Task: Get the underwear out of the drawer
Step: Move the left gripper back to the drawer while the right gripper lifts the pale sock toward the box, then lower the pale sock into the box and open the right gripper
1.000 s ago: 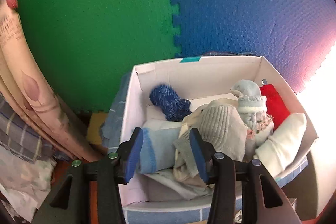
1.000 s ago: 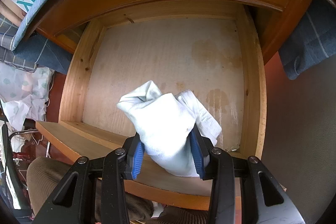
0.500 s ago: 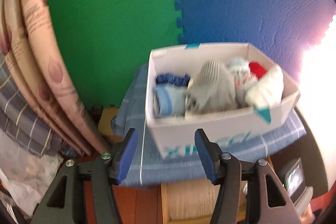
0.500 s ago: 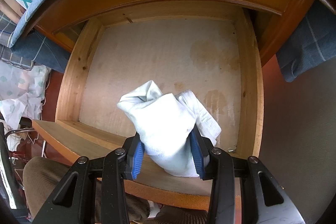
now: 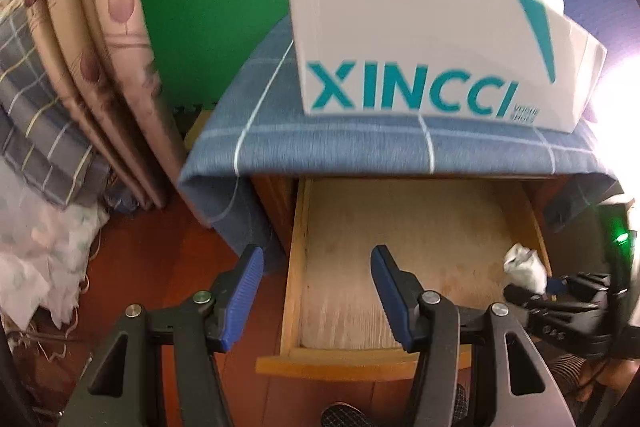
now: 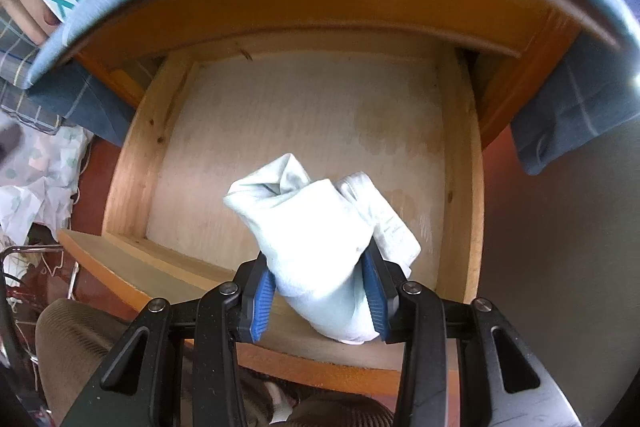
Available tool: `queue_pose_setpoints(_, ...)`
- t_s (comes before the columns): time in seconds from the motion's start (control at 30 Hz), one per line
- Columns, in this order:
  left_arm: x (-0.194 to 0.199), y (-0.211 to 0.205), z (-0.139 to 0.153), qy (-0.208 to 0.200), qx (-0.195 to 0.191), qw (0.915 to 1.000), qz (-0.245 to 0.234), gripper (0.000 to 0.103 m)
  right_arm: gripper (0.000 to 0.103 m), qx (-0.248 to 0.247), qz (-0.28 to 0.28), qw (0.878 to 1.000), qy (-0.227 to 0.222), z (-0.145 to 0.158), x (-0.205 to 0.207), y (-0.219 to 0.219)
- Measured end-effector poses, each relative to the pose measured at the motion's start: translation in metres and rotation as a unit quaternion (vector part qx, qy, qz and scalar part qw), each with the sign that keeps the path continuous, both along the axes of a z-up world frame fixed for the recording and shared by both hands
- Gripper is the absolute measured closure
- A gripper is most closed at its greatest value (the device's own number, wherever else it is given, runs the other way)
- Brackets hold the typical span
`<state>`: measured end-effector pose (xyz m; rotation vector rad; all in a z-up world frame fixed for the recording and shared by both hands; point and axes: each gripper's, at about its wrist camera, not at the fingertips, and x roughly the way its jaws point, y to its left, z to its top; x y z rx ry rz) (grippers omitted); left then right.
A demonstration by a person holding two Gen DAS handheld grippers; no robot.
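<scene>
Down in the lower half of the left wrist view, the open drawer point(image 5: 416, 259) now fills the frame, where a second ago that camera was looking straight into the white XINCCI box point(image 5: 420, 39) stuffed with socks and such. So the left gripper point(image 5: 316, 295) has swung off the box and dropped toward the drawer, its jaws having just been opening and now spread with nothing between them. Looks like it dropped its last piece off and is back for more, but the drawer floor is bare wood.

Only item left is the white underwear point(image 6: 320, 247), bunched up and pinched between the blue pads of the right gripper point(image 6: 318, 289), held just above the drawer's front edge at lower centre of the right wrist view. That hand hasn't budged and points steeply down. Task's basically at the last piece, it just needs carrying to the box.
</scene>
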<state>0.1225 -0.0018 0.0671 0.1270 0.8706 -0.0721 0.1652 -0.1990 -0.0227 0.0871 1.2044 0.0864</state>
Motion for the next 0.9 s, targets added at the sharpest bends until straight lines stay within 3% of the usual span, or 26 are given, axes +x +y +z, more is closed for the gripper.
queue_pose_setpoints(0.43, -0.007, 0.001, -0.052, 0.053, -0.021, 0.9984, 0.004, 0.045, 0.065, -0.015, 0.031, 0.997, -0.062, 0.069, -0.019, 0.004)
queue_pose_setpoints(0.9, -0.007, 0.006, -0.062, 0.063, -0.040, 0.9971, 0.009, 0.046, 0.065, -0.032, 0.057, 0.987, -0.150, 0.203, -0.030, 0.002)
